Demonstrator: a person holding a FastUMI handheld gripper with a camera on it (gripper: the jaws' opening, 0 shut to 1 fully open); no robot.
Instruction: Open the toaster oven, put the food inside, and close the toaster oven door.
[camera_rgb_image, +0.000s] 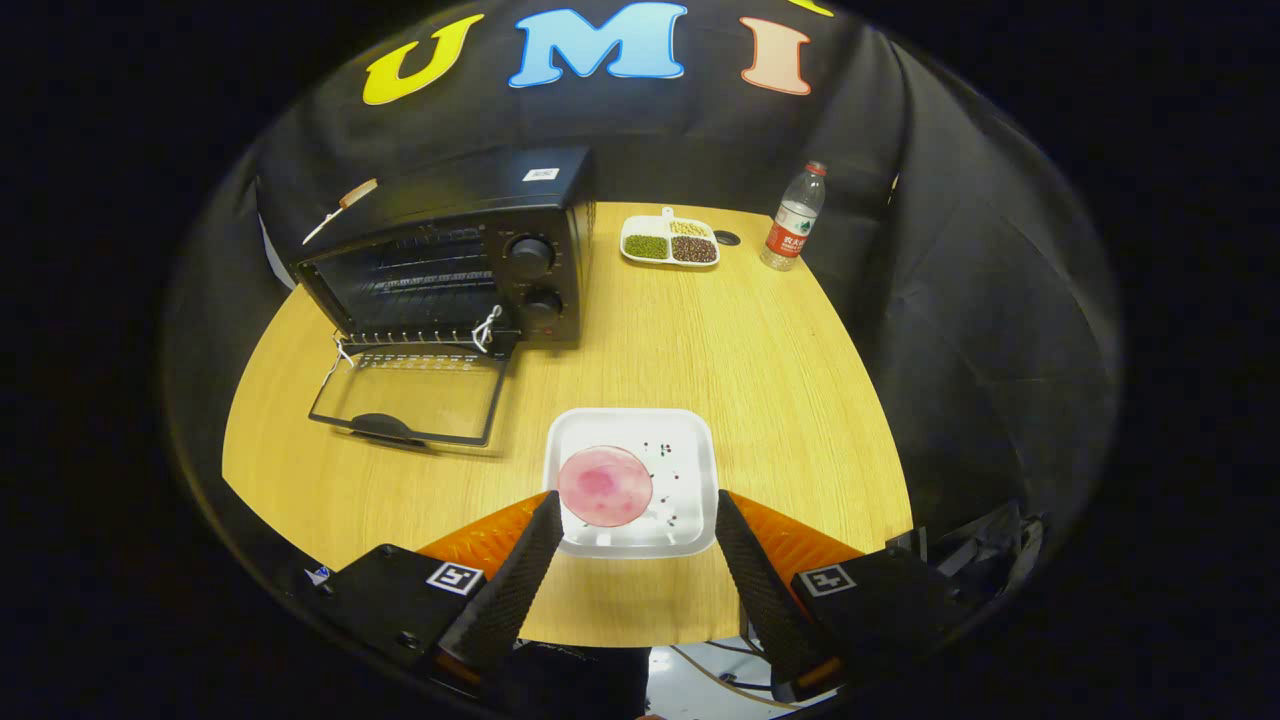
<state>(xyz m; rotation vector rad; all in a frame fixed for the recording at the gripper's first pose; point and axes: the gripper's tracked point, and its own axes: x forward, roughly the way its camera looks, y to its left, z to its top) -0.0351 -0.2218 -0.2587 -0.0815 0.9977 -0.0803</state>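
Door (410, 398) of the toaster oven (450, 255) already lies folded down flat on the worktop (700, 340), so the step in hand looks like fetching the food: the claw (638, 515) hangs spread wide and empty, its fingers straddling the near end of the white tray (690, 470) that carries the pink round slice (604, 486). Next it likely must close on the tray's rims and travel left-forward into the cavity, over bare worktop, minding the lowered door's handle (380, 426); the bean dish (670, 241) and bottle (795, 217) stand well apart.

Wood-grain table (720, 340), glossy white plastic tray (690, 440)
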